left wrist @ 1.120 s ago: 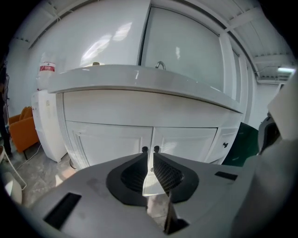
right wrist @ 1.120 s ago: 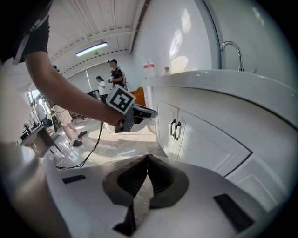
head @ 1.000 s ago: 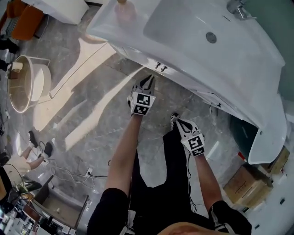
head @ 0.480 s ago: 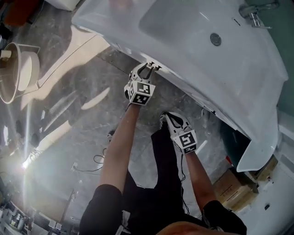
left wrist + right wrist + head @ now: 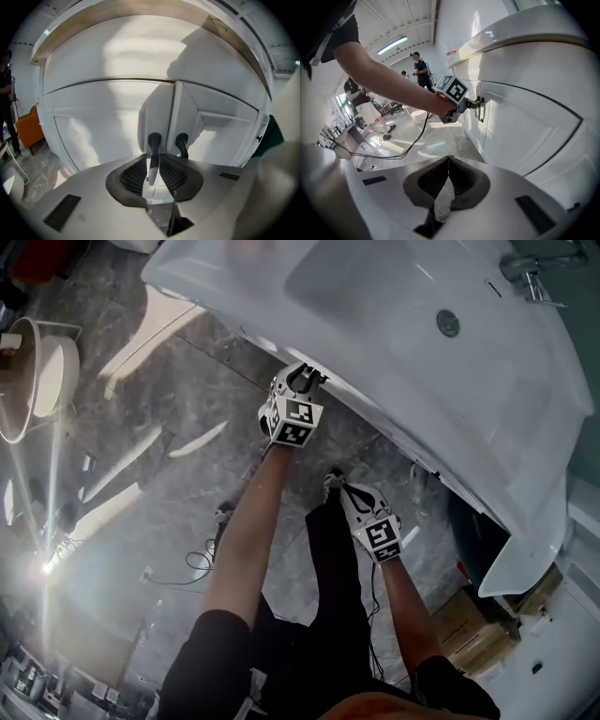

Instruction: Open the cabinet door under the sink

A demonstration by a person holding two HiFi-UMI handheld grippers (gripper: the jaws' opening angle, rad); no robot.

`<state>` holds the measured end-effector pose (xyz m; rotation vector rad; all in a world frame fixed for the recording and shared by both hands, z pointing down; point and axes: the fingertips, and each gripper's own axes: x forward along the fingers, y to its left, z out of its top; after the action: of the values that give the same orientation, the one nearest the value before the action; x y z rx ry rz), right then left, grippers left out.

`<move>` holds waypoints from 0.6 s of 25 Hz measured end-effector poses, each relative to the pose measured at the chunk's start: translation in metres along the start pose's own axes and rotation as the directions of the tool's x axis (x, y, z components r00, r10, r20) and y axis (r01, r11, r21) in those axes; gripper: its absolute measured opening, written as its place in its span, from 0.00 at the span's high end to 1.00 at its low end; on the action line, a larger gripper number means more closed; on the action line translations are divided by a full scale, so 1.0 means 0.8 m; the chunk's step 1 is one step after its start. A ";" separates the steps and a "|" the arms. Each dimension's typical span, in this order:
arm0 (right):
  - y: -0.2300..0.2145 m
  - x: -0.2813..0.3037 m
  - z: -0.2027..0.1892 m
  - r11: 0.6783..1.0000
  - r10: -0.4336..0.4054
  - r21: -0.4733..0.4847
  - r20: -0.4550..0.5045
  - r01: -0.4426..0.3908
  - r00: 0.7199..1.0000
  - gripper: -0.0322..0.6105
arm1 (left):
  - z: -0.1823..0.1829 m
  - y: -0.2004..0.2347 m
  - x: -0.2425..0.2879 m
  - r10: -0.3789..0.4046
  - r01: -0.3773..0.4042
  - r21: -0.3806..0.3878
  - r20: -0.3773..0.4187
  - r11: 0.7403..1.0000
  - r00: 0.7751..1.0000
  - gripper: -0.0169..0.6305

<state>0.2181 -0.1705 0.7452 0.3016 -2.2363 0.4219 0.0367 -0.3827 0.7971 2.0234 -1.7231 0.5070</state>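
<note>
The fingers (image 5: 132,177) of the left gripper (image 5: 153,165) pinch the dark handle (image 5: 154,140) of the cabinet door (image 5: 98,117) just under the sink (image 5: 422,334), so a slow, straight pull away from the sink looks best, while the right gripper (image 5: 448,165) hangs closed and empty.

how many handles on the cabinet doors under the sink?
2. The left handle sits clamped in the left gripper; the right handle is just beside it on the neighbouring door, untouched. Others may be hidden.
</note>
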 end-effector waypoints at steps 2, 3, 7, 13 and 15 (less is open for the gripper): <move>0.000 0.002 -0.003 1.000 0.003 0.003 -0.003 -0.003 1.000 0.86 | 0.002 0.000 0.000 0.010 -0.010 0.007 0.002 1.000 1.000 0.88; 0.000 0.002 -0.004 1.000 0.003 0.004 -0.004 -0.003 1.000 0.86 | 0.004 0.000 -0.001 0.015 -0.015 0.005 0.004 1.000 1.000 0.89; 0.004 0.006 -0.002 1.000 0.008 0.002 0.000 -0.008 1.000 0.86 | 0.005 0.001 -0.002 0.023 -0.023 0.007 0.005 1.000 1.000 0.89; 0.011 0.009 -0.002 1.000 0.012 -0.009 -0.001 -0.012 1.000 0.86 | -0.007 0.006 -0.022 0.046 -0.045 -0.026 0.012 0.999 0.999 0.89; 0.017 0.012 -0.002 1.000 0.014 -0.013 -0.004 -0.014 1.000 0.86 | -0.013 0.007 -0.031 0.044 -0.044 -0.026 0.009 0.999 0.999 0.89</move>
<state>0.2085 -0.1582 0.7508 0.2783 -2.2378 0.4154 0.0275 -0.3573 0.7930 1.9773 -1.7747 0.4875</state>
